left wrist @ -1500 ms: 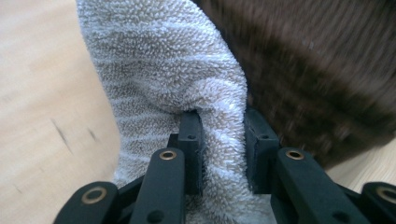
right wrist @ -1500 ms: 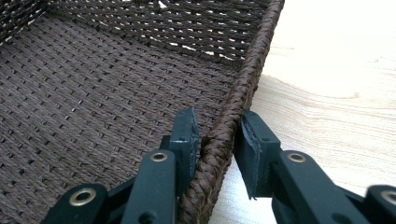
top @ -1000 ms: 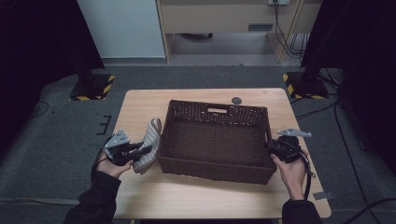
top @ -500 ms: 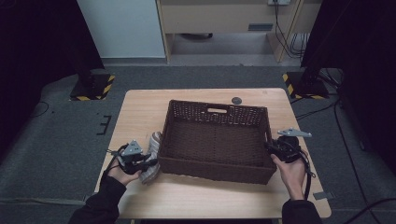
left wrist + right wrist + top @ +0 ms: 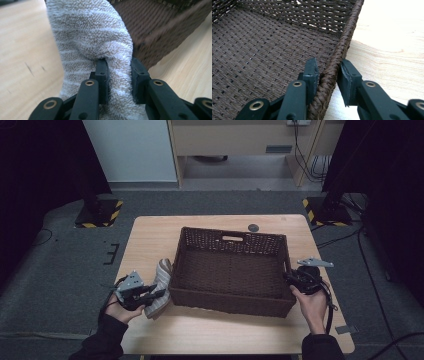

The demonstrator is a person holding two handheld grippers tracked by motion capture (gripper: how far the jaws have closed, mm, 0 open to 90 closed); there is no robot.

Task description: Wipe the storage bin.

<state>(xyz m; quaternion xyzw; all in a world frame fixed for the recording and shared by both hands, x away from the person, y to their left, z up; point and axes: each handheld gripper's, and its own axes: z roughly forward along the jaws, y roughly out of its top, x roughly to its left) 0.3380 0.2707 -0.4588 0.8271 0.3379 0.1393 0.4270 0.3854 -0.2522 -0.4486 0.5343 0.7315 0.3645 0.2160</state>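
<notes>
A dark brown wicker basket (image 5: 230,301) with nothing in it sits in the middle of the wooden table (image 5: 150,235). A fluffy grey-and-white striped towel (image 5: 161,275) hangs against the basket's left wall near its front corner. My left gripper (image 5: 159,294) is shut on that towel (image 5: 90,35), and its pads (image 5: 102,72) press into a fold of it beside the basket's wall (image 5: 162,27). At the basket's right side my right gripper (image 5: 290,279) is shut on the braided rim (image 5: 342,47), one jaw inside the basket and one outside.
A small black round disc (image 5: 253,227) lies on the table behind the basket. A grey tab (image 5: 346,329) sits at the table's near right edge. Bare wood runs along the near edge and left of the towel. Striped stand bases (image 5: 97,215) flank the table on the floor.
My left gripper has carried the towel a little toward the near edge, from the middle of the basket's left wall to its front corner. The right gripper has kept still.
</notes>
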